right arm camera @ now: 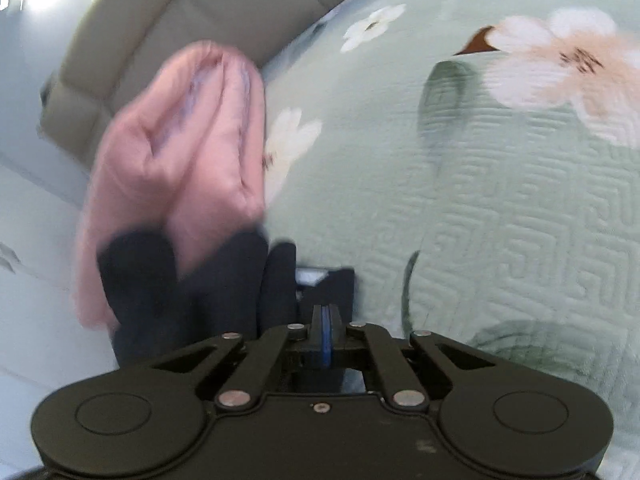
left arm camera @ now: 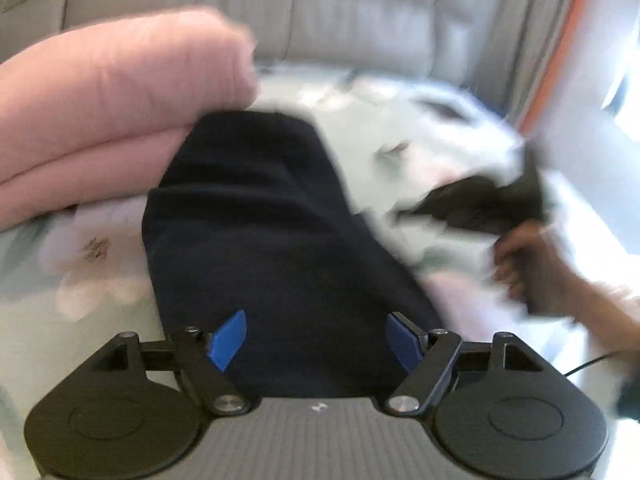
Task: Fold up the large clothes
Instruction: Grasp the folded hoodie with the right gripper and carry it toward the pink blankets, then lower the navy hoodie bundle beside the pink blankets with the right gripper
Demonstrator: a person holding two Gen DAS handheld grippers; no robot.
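On floral bedspread (right arm camera: 500, 220), dark garment (left arm camera: 256, 216), pink quilt (left arm camera: 112, 92)

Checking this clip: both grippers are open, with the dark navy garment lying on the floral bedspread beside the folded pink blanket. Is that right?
Not quite. Only the left gripper is open; the right wrist view shows the right gripper with jaws shut on the dark navy garment. The floral bedspread and folded pink blanket are as stated.

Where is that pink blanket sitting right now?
The folded pink blanket lies on the floral bedspread, left in both views, near the grey headboard, with the dark garment against its near edge.
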